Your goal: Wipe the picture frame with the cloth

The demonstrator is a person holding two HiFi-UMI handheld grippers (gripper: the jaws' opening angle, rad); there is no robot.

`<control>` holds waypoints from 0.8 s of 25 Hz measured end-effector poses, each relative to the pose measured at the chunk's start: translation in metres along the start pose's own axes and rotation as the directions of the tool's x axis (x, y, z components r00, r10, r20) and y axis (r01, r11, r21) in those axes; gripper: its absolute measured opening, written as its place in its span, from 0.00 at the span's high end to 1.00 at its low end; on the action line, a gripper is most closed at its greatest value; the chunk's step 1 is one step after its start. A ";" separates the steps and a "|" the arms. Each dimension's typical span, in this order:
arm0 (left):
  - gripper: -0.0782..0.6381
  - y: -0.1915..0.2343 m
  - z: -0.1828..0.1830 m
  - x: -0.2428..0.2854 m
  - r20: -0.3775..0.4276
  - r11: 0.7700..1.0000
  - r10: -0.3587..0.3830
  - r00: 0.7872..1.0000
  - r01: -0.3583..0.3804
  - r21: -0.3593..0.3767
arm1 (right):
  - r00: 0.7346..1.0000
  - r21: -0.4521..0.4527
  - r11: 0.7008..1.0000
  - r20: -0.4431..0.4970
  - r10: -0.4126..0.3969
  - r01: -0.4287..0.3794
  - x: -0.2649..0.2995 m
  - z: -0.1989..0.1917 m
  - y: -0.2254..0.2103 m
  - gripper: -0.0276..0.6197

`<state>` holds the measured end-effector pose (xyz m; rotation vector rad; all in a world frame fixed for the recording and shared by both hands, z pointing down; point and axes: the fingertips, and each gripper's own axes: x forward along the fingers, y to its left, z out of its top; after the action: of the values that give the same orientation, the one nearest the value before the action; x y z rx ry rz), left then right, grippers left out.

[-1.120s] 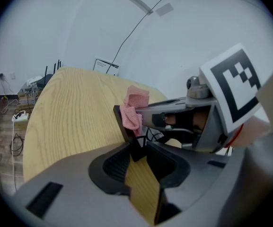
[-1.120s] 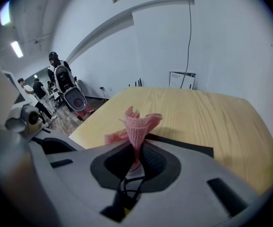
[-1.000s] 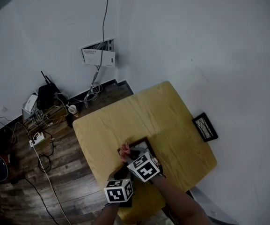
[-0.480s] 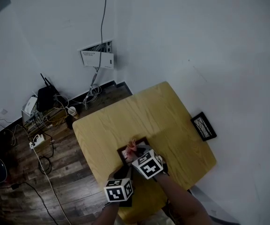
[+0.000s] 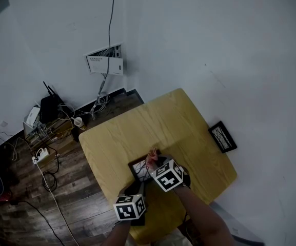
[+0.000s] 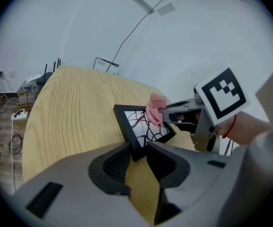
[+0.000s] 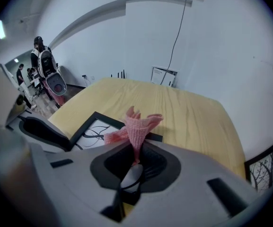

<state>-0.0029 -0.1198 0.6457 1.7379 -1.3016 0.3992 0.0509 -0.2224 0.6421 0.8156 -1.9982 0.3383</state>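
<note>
A black picture frame (image 6: 141, 126) with a line drawing lies on the wooden table (image 5: 137, 129) near its front edge. My left gripper (image 6: 137, 151) is shut on the frame's near corner. A pink cloth (image 7: 135, 126) is pinched in my right gripper (image 7: 135, 150), which hovers over the frame's far right part. In the head view the cloth (image 5: 151, 159) shows just beyond the right gripper's marker cube (image 5: 167, 176), with the frame (image 5: 139, 168) to its left. The left gripper's cube (image 5: 130, 207) sits nearer me.
A second black picture frame (image 5: 222, 137) leans on the floor by the wall, right of the table. Left of the table are a router, power strip (image 5: 41, 153), cables and a cup (image 5: 79, 121) on the wooden floor. People stand far off in the right gripper view.
My right gripper with the pink cloth has slid to the right across the frame. The left gripper has stayed shut on the frame's corner.
</note>
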 end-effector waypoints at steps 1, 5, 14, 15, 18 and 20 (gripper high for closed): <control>0.75 0.000 0.000 0.000 0.000 1.000 0.001 1.000 -0.001 0.001 | 1.000 -0.006 1.000 -0.004 -0.008 0.008 0.000 -0.001 -0.003 0.93; 0.75 0.000 0.000 0.002 0.002 1.000 0.003 1.000 -0.003 0.005 | 0.999 -0.022 0.999 -0.011 -0.031 0.030 0.000 -0.005 -0.010 0.93; 0.75 0.000 -0.001 0.001 0.000 1.000 0.003 1.000 -0.003 0.004 | 0.999 0.034 0.999 0.014 -0.042 0.041 -0.005 -0.003 -0.013 0.93; 0.75 -0.001 -0.001 0.001 0.000 1.000 0.003 1.000 -0.003 0.005 | 0.999 0.057 0.998 0.025 -0.043 0.041 -0.007 -0.003 -0.014 0.93; 0.75 0.000 -0.001 0.001 -0.001 1.000 0.001 1.000 -0.001 0.003 | 0.996 0.133 0.991 0.080 -0.031 0.020 -0.015 -0.002 -0.015 0.93; 0.75 0.001 -0.001 0.001 -0.001 1.000 0.002 1.000 -0.002 0.003 | 0.992 0.171 0.985 0.125 -0.014 -0.008 -0.024 0.004 -0.012 0.93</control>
<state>-0.0030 -0.1201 0.6476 1.7385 -1.3027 0.4031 0.0648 -0.2232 0.6193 0.9684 -2.1054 0.4726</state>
